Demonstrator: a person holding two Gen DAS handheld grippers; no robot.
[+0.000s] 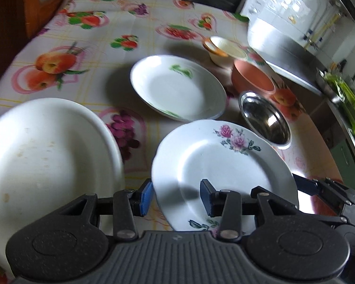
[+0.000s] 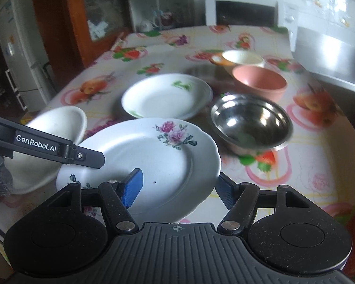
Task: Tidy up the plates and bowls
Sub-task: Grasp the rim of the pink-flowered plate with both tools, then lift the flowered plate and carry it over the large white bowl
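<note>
Both grippers angled down — left gripper (image 1: 176, 197) & right gripper (image 2: 179, 189) part-open, each straddling rose plate (image 1: 224, 165) rim, grip unclear.

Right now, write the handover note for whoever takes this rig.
Left claw: open, astride the left rim of the rose plate.
Right claw: open, astride its right rim; no firm grip visible.
On the table, unstacked: green-print plate, white dish, steel bowl, pink bowl, cream bowl.
Done: nothing stacked.
Left: stack plates, nest bowls.
</note>
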